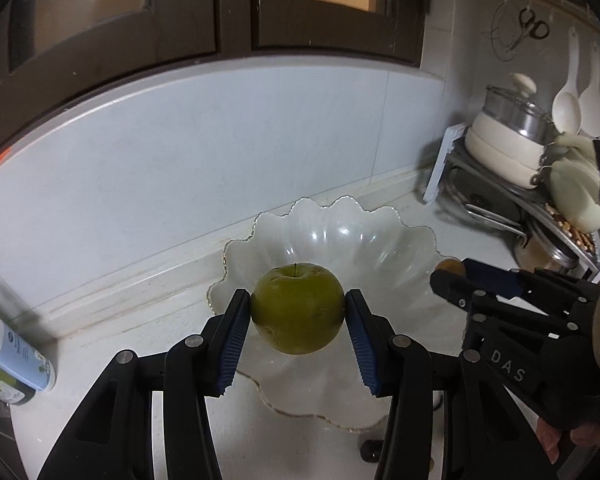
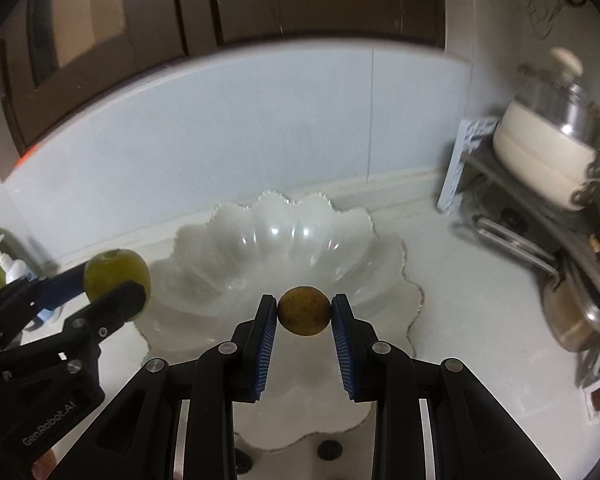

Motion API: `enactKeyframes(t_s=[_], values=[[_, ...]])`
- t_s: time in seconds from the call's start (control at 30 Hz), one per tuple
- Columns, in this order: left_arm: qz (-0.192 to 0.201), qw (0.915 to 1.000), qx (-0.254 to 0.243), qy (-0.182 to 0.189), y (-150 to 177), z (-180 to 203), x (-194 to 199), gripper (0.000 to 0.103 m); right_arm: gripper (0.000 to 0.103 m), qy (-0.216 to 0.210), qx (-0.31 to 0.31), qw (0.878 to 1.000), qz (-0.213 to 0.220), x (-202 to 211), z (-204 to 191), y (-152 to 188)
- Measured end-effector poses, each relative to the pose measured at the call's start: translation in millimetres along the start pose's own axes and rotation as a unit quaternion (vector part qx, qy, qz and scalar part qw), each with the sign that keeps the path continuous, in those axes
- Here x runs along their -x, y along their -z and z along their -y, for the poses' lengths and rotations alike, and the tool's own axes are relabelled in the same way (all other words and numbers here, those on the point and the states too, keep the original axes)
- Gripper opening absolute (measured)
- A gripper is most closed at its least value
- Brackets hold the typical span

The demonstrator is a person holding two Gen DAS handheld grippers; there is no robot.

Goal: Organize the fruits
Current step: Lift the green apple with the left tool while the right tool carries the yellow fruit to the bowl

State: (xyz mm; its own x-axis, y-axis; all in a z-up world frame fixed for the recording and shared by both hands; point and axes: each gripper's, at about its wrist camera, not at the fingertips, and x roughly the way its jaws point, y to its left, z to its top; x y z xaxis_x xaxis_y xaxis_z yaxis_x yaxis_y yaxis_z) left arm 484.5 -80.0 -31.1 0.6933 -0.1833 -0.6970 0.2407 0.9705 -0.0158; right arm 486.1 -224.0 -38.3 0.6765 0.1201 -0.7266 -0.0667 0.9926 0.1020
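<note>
The left gripper is clamped on a green apple, one blue pad on each flank and the stem upright, so the fruit sits at its widest part between the fingers and cannot roll out. The right gripper is closed the same way on a small yellow-brown fruit; it is blurred enough that I would only guess at a lime or small orange. Its pads stand much closer together because the fruit is so much smaller.

Both fruits hang in the air just ahead of the fingertips, over the near side of a white scalloped bowl that stands on the pale counter against the wall. The bowl looks empty, and it is the likely place for the fruit, which would explain why both grippers tilt down toward it side by side. Seen from the right wrist, the apple is off to the left of the fingers, near the bowl's left rim; the small fruit is nearer the middle.

Beyond the fingers to the right, a rack holds a white pot, well apart from the bowl.
</note>
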Motion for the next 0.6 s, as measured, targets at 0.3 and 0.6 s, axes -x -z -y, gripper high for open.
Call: enactKeyframes(t_s=[0.3,0.6], values=[[-0.072,0.9973,0.006,0.009,-7.7,2.0,-54.3,0.048,0.03,0.011,0.0,0.998,-0.055,-46.0,11.1,-8.1],[-0.149,0.9886,0.01,0.015,-3.6,5.5,-105.3,0.048,0.03,0.019,0.005,0.994,-0.107,-78.6,17.6,-13.5]])
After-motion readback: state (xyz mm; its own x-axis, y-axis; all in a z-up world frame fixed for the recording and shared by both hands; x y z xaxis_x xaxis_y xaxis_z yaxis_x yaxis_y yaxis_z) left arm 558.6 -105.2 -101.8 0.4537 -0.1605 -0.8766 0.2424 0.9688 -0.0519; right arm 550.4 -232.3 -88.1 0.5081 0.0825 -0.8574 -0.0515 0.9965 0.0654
